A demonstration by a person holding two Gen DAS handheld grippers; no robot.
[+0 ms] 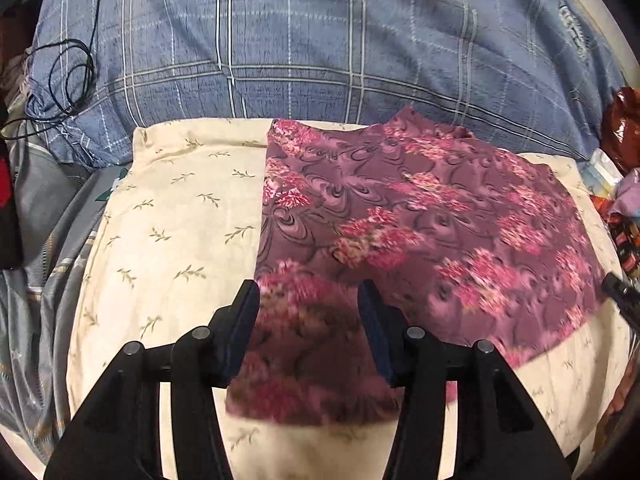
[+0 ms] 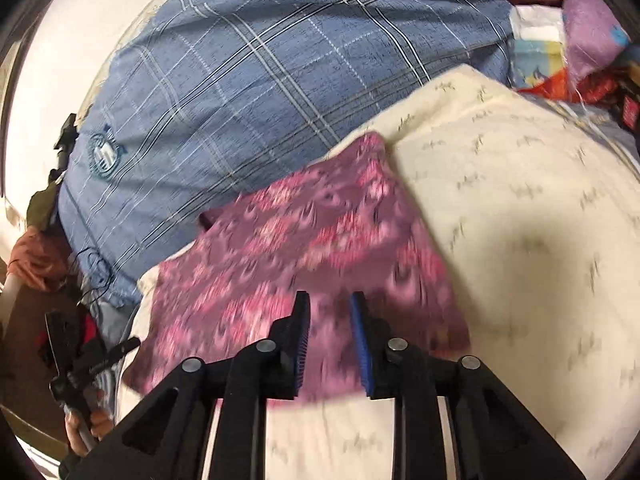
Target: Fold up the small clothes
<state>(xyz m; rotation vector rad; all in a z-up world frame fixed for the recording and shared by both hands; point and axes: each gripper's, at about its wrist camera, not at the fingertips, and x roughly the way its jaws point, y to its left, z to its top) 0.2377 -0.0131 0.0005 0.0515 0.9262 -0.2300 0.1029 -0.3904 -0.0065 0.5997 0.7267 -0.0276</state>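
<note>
One maroon floral garment [image 1: 420, 216], folded flat on a cream leaf-print pillow [image 1: 172, 216]. Left gripper [image 1: 308, 292] hovers over the garment's near left corner, jaws about half open, nothing between the pads; the cloth lies below and ahead of it, spreading off to its right. Right gripper [image 2: 330, 304] sits above the garment's [image 2: 280, 256] near edge, jaws parted a narrower gap, nothing gripped; the cloth runs ahead and to its left, bare cream pillow [image 2: 520, 220] to its right. Right view is motion-blurred, so contact with the fabric cannot be told.

Count: one garment, one cream pillow, two grippers. One blue plaid bedcover [image 1: 320, 40] bunched beyond the pillow, far side from both grippers. One black cable [image 1: 68, 80] looped at far left of the left gripper. Pile of mixed coloured items [image 2: 580, 32] at far right, too cluttered to count. The left gripper [image 2: 76, 368] also shows low at the left edge of the right view, with a hand [image 2: 86, 426] on its handle.
</note>
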